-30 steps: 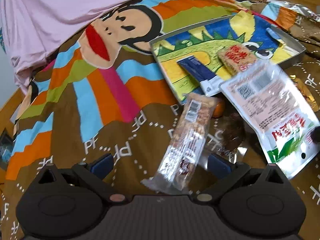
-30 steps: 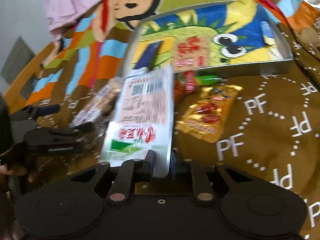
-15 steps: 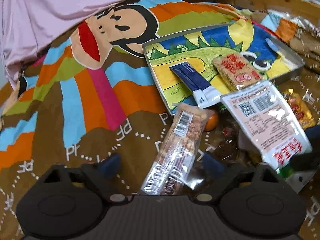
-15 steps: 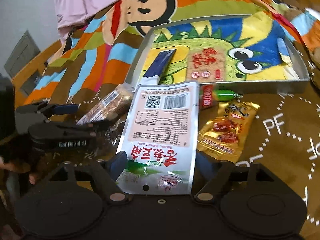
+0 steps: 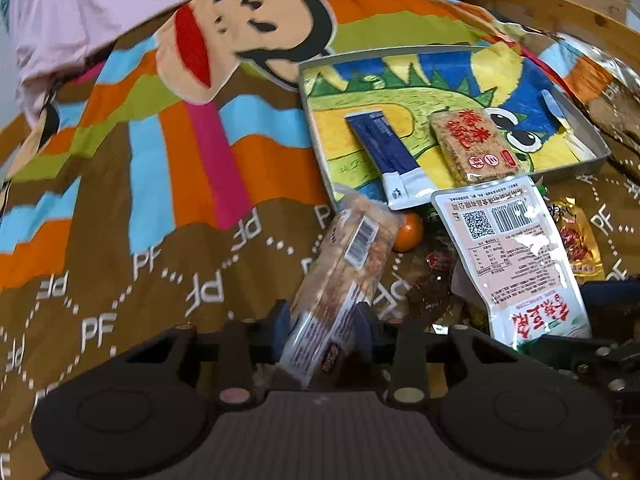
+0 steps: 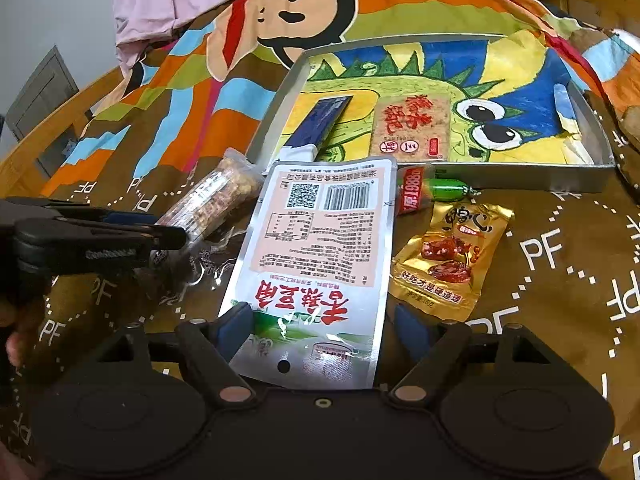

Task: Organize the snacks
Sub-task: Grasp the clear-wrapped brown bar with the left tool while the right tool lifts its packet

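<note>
My left gripper (image 5: 323, 320) is closing its jaws on the near end of a long nut bar (image 5: 348, 264), and both pads press its clear wrapper. The right wrist view shows the same bar (image 6: 218, 200) angled up from the cloth toward the tin tray (image 6: 520, 176). My right gripper (image 6: 320, 322) is opening; a white pouch with red characters (image 6: 320, 232) lies flat between its fingers, untouched by the pads. The tray, lined with a dinosaur drawing, holds a blue sachet (image 6: 324, 120) and a square rice cake (image 6: 412, 128).
Loose on the monkey-print cloth in front of the tray are a gold packet (image 6: 452, 256), a red and green sausage (image 6: 432, 190), a small orange (image 5: 408, 232) and a dark clear-wrapped snack (image 5: 432, 280). A pink cloth (image 5: 120, 8) covers the far left.
The left jaws went from wide open to closed on the nut bar. The right jaws let go of the white pouch, which dropped flat onto the cloth.
</note>
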